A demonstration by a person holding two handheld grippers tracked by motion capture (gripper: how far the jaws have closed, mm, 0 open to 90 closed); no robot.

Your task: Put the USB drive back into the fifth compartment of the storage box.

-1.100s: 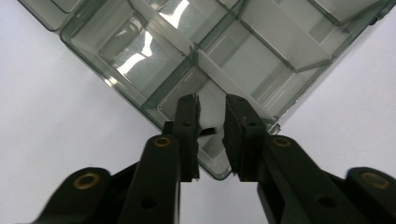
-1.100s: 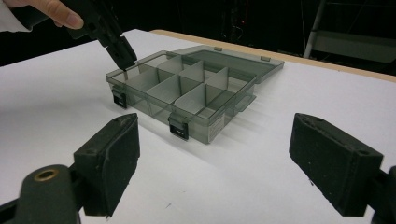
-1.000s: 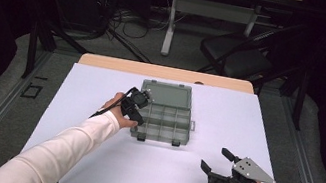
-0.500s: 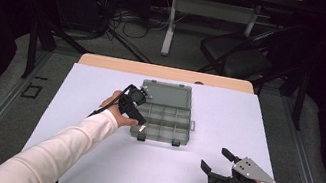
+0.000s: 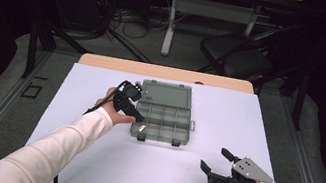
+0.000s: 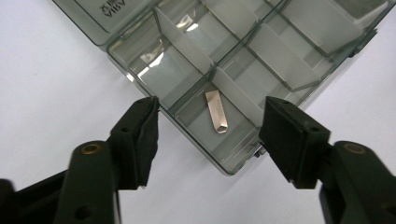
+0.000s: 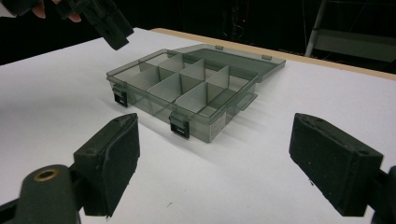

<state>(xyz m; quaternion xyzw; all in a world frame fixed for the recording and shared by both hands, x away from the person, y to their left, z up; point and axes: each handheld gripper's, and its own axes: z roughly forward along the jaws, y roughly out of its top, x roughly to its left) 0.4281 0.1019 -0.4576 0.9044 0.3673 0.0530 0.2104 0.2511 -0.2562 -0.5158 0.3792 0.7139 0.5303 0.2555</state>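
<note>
A smoky clear organizer box (image 5: 169,119) lies open in the middle of the white table, its lid folded flat on the far side. My left gripper (image 5: 139,117) hovers over the box's near-left corner. Its jaws have just been opening and stand apart with nothing between the pads (image 6: 144,135). Below them a small flat metal piece (image 6: 217,112) lies loose in the near-left compartment. My right gripper (image 5: 214,160) rests low at the near right of the table, open and empty, facing the box (image 7: 187,88), with the left gripper (image 7: 109,28) beyond it.
The white sheet (image 5: 227,118) covers a wooden table whose far edge (image 5: 166,73) shows. The box's other compartments look empty. Two black latches (image 7: 180,126) stick out on its near side. A chair (image 5: 243,55) and a desk frame stand on the floor beyond.
The left gripper's jaws have spread apart, and a small light piece now lies in the box's near-left compartment. The right gripper has kept still.
</note>
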